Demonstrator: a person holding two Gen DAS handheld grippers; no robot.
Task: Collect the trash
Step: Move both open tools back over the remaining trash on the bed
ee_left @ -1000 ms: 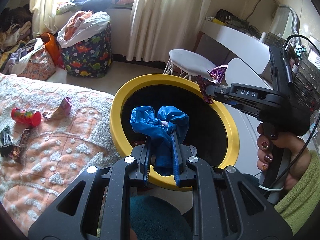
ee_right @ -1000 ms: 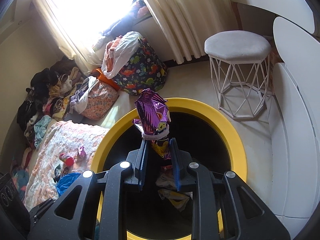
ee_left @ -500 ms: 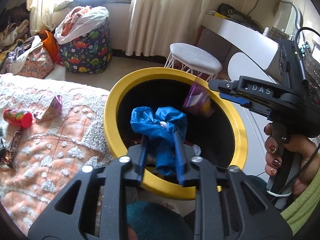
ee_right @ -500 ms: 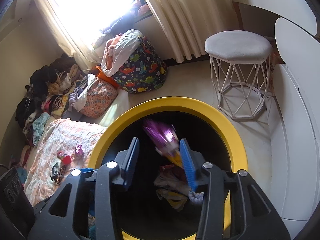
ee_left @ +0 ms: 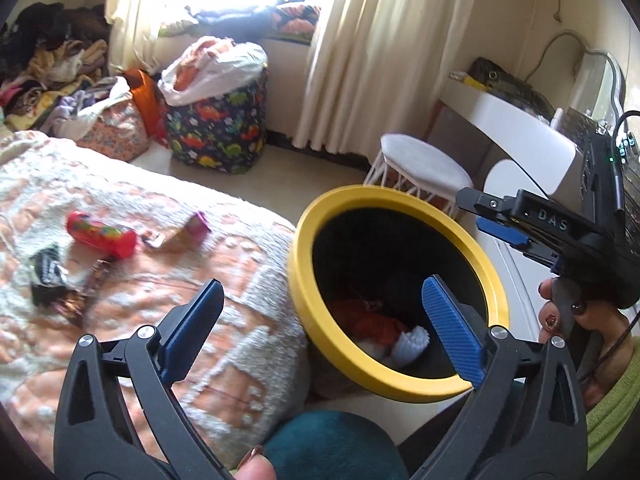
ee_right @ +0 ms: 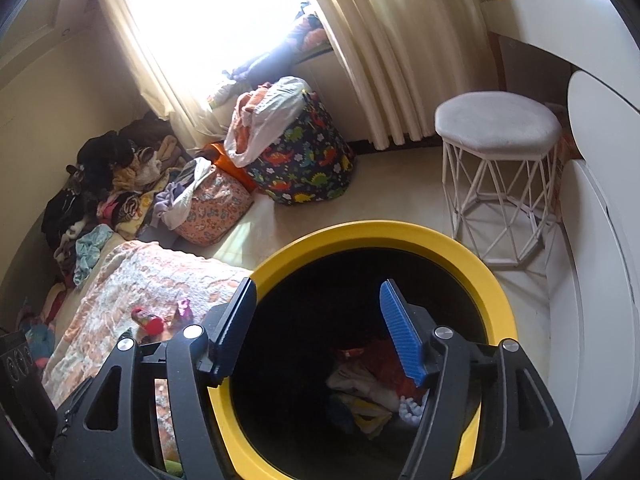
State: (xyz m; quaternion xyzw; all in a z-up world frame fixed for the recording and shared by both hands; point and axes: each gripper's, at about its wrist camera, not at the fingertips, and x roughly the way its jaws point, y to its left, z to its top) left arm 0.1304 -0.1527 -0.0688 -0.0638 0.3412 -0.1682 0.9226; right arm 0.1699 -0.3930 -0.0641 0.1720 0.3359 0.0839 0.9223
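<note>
Both grippers, left gripper (ee_left: 320,316) and right gripper (ee_right: 316,328), held jaws spread wide and empty over the yellow-rimmed bin (ee_left: 404,388). Far left on the bed (ee_left: 132,192), the red tube (ee_left: 102,235) lay lengthwise left-to-right, well apart from either.

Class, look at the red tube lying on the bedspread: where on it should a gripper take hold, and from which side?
Grip the red tube around its middle, coming down from above with the fingers across its width. It lies flat on the bedspread, so its long rounded sides are exposed and it seems narrow enough to fit.
</note>
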